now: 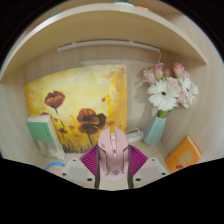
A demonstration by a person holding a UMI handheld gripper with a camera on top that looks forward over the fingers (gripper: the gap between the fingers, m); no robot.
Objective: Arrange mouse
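1. The mouse [113,152] is pale pink and sits between the two magenta pads [93,160] of the gripper [113,166], its length running away from the camera, its nose pointing toward the far side of the surface [150,152].
2. The jaws appear closed on the mouse's left and right flanks, with no gap showing at either side; the view is tight here, so firm pressure is a judgement rather than a certainty. Whether the mouse is lifted or resting on the surface cannot be told.
3. Beyond the mouse stands a painted picture [78,100] of poppies on a yellow ground, leaning against the far wall.
4. To the right, a blue-green vase [156,129] holds white and pink flowers [167,88]; an orange card [184,153] lies nearer on the right.
5. On the left stands a green-edged book [43,134].
6. Handling: the mouse is likely light, with a rigid and smooth plastic shell, so it may slip if pinched on the curved top. The flat side walls near its middle are the best hold.
7. The vase looks tippable; moves to the right call for care.
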